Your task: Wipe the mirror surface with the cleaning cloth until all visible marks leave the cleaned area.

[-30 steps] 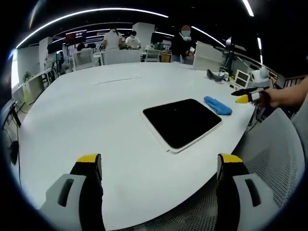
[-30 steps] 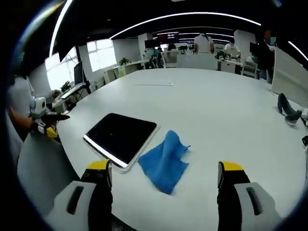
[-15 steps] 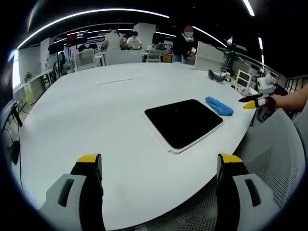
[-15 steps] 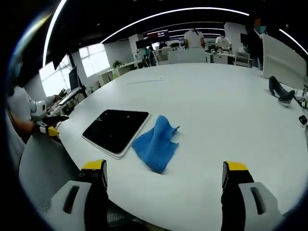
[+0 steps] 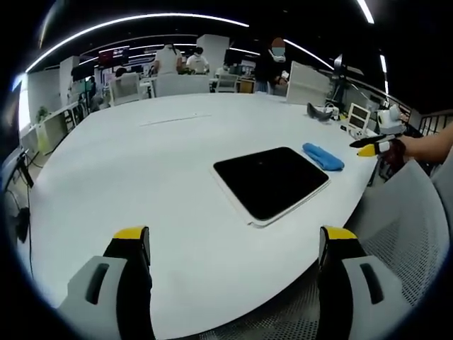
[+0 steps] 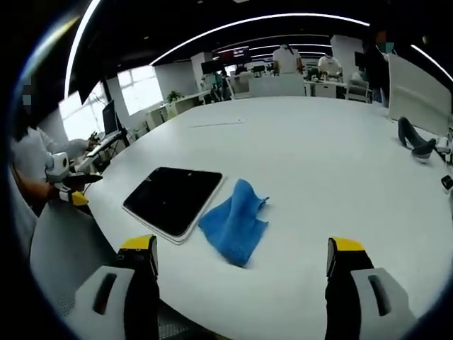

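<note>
Mirror: a flat, dark, rounded-rectangle mirror with a pale rim (image 5: 271,181) lies on the white table near its front edge; in the right gripper view (image 6: 173,200) it sits left of centre.
Cloth: a crumpled blue cleaning cloth (image 6: 235,222) lies just beside the mirror's edge, possibly touching it; from the left gripper view it is a small blue lump (image 5: 323,156) beyond the mirror.
Right gripper (image 6: 241,297): jaws wide apart, holding nothing, hanging over the table edge short of the cloth.
Left gripper (image 5: 235,283): jaws wide apart, empty, well back from the mirror.
Change: in the right gripper view mirror and cloth have slid slightly right against half a second ago, which reads as the camera swinging; the left gripper view barely differs.
Meaning: probably still lining up on the cloth; wiping not begun.
Hard to tell: marks on the mirror are too small to see.
Table: large white round table (image 6: 318,163).
</note>
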Tool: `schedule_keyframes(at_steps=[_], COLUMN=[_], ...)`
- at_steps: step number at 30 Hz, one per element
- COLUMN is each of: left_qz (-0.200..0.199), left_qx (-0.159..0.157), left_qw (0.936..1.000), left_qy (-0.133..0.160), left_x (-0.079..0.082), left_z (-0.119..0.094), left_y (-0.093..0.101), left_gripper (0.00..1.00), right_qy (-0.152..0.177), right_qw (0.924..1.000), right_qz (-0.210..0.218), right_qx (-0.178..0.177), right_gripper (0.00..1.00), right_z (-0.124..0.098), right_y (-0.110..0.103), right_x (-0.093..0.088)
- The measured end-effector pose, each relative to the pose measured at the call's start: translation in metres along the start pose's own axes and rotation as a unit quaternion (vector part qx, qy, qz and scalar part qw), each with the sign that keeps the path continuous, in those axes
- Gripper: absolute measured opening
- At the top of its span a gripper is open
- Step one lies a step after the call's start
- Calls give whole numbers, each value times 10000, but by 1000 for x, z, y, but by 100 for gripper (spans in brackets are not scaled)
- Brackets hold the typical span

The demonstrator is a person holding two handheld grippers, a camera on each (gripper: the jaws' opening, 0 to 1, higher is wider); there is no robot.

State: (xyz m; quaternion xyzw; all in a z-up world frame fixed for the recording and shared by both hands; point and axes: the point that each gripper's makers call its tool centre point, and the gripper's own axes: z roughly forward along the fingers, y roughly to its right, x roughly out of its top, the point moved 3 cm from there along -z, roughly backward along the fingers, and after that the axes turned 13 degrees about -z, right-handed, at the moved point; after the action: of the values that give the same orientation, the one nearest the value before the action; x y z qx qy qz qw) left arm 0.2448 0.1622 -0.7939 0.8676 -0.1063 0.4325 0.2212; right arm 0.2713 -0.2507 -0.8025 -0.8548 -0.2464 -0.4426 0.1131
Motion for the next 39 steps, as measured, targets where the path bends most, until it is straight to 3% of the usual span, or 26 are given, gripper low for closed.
schedule_keyframes(at_steps=[6,9,15,33,39], left_qz=[8,29,-1,-50,-49], left_qx=[4,-18,-3,-97,-57], left_qw=[10000,10000,10000,9999,10000], left_qy=[-44,-55,-45,-21,-2], left_x=[-1,-2,-2,-3,-3], left_z=[0,1,0,0,-1], left_y=[0,1,0,2,1], left_gripper=[98,98,99,99,99], right_qy=[-20,-35,-164,-211,-328], right_qw=[10000,9999,9998,9996,9991], right_qz=[-79,16,127,83,139], right_qx=[13,136,18,-170,-208], right_gripper=[98,88,98,98,98], right_z=[-1,-2,-3,-7,-11], right_y=[-5,-7,-6,1,3], right_x=[-2,-4,-8,-9,-18])
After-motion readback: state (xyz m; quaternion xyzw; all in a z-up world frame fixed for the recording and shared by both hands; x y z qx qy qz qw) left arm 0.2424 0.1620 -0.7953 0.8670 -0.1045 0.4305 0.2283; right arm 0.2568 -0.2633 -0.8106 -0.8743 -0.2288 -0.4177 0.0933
